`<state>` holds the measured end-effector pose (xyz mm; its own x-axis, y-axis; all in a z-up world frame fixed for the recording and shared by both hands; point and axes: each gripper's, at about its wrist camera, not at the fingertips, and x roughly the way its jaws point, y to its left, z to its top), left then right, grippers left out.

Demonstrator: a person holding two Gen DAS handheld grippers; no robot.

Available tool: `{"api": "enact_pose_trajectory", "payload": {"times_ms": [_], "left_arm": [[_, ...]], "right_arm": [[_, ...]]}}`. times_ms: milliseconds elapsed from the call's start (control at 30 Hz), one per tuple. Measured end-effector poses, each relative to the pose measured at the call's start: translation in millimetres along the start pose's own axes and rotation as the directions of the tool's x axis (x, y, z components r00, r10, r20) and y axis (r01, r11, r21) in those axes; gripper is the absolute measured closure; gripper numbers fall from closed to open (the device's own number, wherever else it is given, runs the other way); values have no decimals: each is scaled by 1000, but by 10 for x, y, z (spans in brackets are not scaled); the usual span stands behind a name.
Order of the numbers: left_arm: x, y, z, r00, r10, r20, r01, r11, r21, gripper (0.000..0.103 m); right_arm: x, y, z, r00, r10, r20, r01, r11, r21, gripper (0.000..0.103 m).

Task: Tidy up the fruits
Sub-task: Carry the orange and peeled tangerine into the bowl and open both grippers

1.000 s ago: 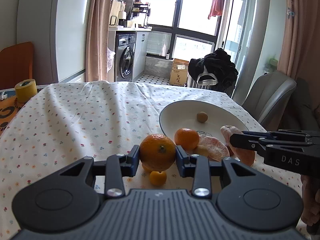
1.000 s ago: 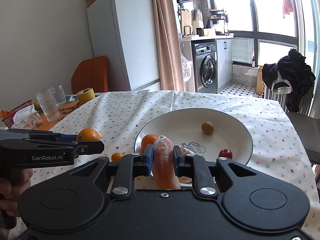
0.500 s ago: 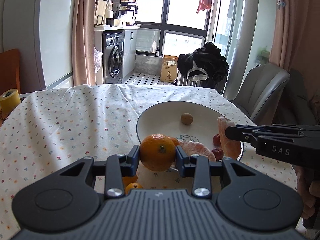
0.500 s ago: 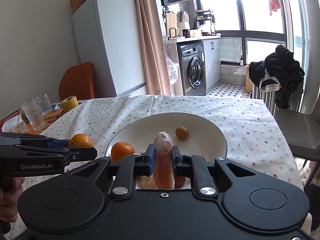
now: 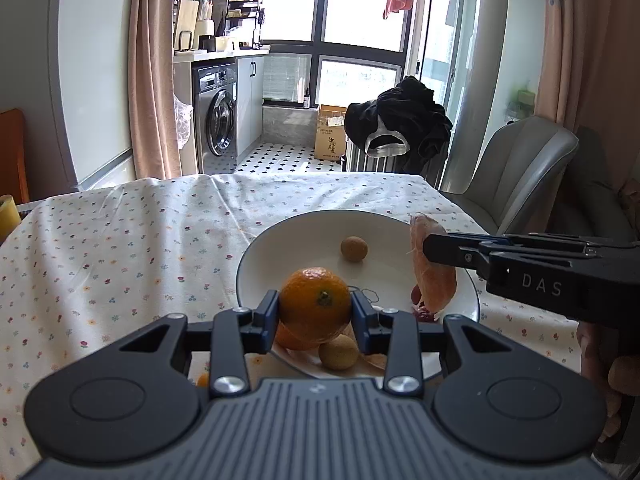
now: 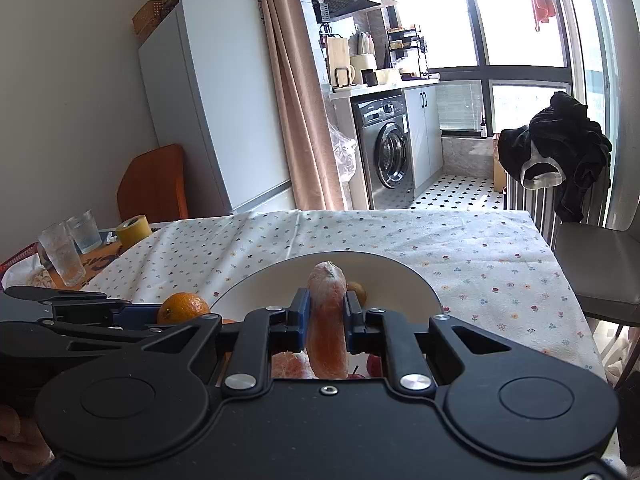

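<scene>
- Left tool (image 5: pixel 315 309) clamped on an orange (image 5: pixel 314 303), held above the near rim of the white plate (image 5: pixel 280 256).
- Right tool (image 6: pixel 326 322) gripping a peeled pink citrus segment (image 6: pixel 326 320) on end, over the plate's right side.
- Resting on the plate: one small tan fruit (image 5: pixel 353 249) near the middle, another (image 5: pixel 338 354) at the near edge, more peeled segments and small red fruit partly hidden behind the tools.
- Spread beneath it all: a flowered cloth (image 5: pixel 132 248) over the desk, two glasses (image 6: pixel 66 248) and a yellow tape roll (image 6: pixel 133 230) at the far left.
</scene>
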<state>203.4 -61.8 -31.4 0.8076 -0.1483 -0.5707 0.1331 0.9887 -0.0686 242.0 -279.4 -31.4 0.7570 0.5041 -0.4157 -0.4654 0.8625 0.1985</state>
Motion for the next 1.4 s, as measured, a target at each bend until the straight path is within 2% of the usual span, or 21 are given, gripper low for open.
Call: {"api": "enact_pose_trajectory", "payload": {"times_ms": [67, 133, 167, 400, 533, 633, 967, 1400], "left_arm": [[36, -24, 42, 1000, 2, 3, -2, 1000, -2, 67], [61, -31, 75, 1000, 3, 7, -3, 1000, -3, 67], [70, -35, 96, 1000, 1, 10, -1, 1000, -3, 67], [159, -71, 191, 1000, -17, 14, 18, 1000, -10, 67], [188, -89, 190, 1000, -24, 18, 25, 1000, -12, 64], [149, -81, 187, 999, -15, 39, 15, 1000, -3, 62], [-26, 155, 56, 1000, 16, 13, -15, 998, -55, 59], [-395, 425, -197, 1000, 15, 23, -13, 994, -112, 44]], "right_arm": [[21, -7, 19, 1000, 8, 0, -8, 1000, -5, 86], [37, -5, 31, 1000, -2, 0, 2, 1000, -9, 72], [36, -2, 32, 1000, -12, 2, 12, 1000, -13, 68], [-53, -52, 19, 999, -37, -9, 37, 999, -6, 65], [-135, -52, -9, 999, -45, -3, 45, 999, 1, 56], [-152, -35, -28, 999, -44, -9, 44, 999, 0, 54], [-161, 78, -113, 999, -38, -28, 38, 999, -7, 47], [-337, 265, -200, 998, -49, -45, 49, 999, -16, 43]]}}
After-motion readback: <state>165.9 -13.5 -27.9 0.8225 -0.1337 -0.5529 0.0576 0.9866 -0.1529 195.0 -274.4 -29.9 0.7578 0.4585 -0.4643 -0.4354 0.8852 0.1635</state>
